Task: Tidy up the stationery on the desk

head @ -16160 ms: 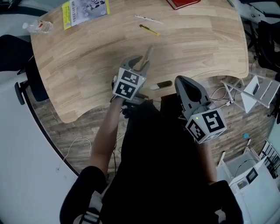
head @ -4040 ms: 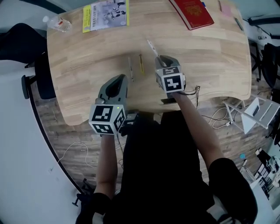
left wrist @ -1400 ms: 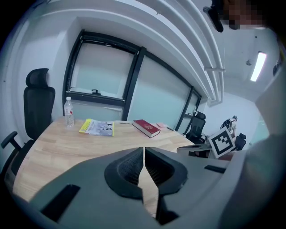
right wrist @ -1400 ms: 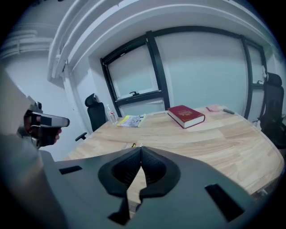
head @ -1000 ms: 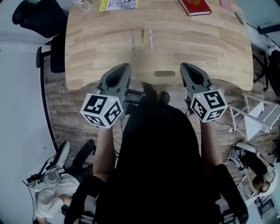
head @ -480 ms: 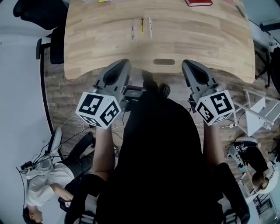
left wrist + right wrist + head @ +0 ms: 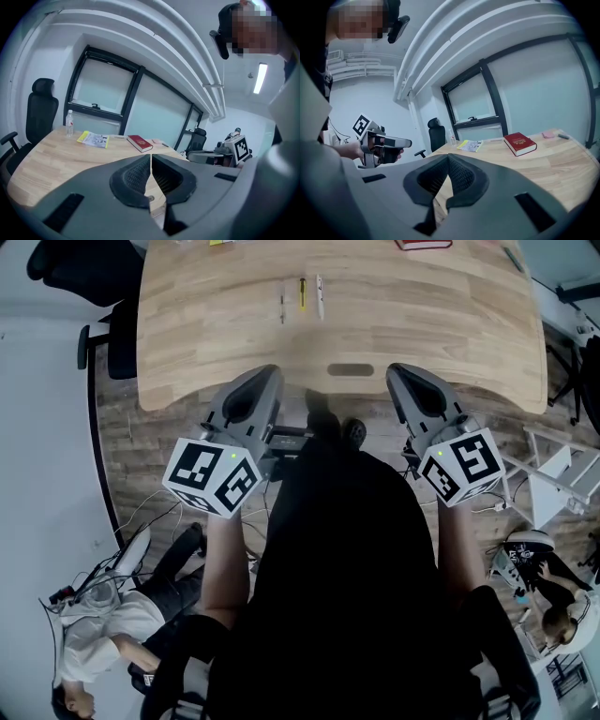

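Three pens lie side by side on the wooden desk (image 7: 441,324) in the head view: a grey pen (image 7: 281,307), a yellow pen (image 7: 302,292) and a white pen (image 7: 320,296). A red book (image 7: 139,143) (image 7: 520,143) and a yellow booklet (image 7: 93,138) (image 7: 471,145) rest further back. My left gripper (image 7: 262,373) (image 7: 151,157) and right gripper (image 7: 401,371) (image 7: 448,157) are both shut and empty. They are held side by side near my body, just short of the desk's front edge and well away from the pens.
A water bottle (image 7: 69,123) stands by the booklet at the desk's far left. A black office chair (image 7: 103,324) is at the desk's left end. A white rack (image 7: 553,493) and cables sit on the floor to the right. One person (image 7: 94,634) is low left, another (image 7: 553,615) low right.
The desk sits slightly higher in the head view than a second ago. Both grippers have stayed shut and in nearly the same place; the pens have not moved.
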`<state>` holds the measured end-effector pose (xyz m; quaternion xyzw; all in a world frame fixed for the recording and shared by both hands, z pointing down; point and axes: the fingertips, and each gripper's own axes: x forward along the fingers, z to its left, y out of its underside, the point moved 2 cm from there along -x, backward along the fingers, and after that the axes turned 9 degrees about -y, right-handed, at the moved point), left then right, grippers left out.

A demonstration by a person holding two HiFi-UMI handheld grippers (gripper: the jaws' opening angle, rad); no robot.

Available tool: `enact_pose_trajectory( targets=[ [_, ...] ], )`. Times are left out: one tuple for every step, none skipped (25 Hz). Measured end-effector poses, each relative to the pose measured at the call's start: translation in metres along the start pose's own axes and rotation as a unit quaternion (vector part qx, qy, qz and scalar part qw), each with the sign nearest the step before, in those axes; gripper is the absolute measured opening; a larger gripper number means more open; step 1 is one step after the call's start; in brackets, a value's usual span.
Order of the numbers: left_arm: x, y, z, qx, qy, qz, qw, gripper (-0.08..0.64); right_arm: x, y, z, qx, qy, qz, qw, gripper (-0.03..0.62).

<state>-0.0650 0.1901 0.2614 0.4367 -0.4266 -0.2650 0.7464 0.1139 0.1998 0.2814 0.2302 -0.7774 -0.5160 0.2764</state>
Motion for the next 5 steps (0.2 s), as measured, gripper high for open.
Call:
enact_pose_trajectory(
  targets=[
    [-0.0010, 0.0004, -0.0001, 0.000, 0.000, 0.000, 1.0000, 0.038, 0.0003, 0.0001, 0.0009, -0.001, -0.001, 0.001, 1.000, 0.020],
    [-0.0019, 0.0010, -0.0002, -0.001, -0.001, 0.000, 1.0000, 0.038, 0.0004, 0.0005, 0.0019, -0.001, -0.002, 0.002, 1.000, 0.020],
    [-0.0027, 0.0018, -0.0003, -0.001, -0.001, 0.000, 1.0000, 0.038, 0.0004, 0.0011, 0.0029, -0.002, -0.003, 0.002, 1.000, 0.020],
    [-0.0033, 0.0026, -0.0005, -0.001, -0.001, 0.000, 1.0000, 0.038, 0.0004, 0.0016, 0.0039, -0.002, -0.005, 0.003, 1.000, 0.020],
    [-0.0039, 0.0035, -0.0007, -0.002, -0.002, 0.000, 1.0000, 0.038, 0.0004, 0.0022, 0.0049, -0.003, -0.006, 0.003, 1.000, 0.020]
  ],
)
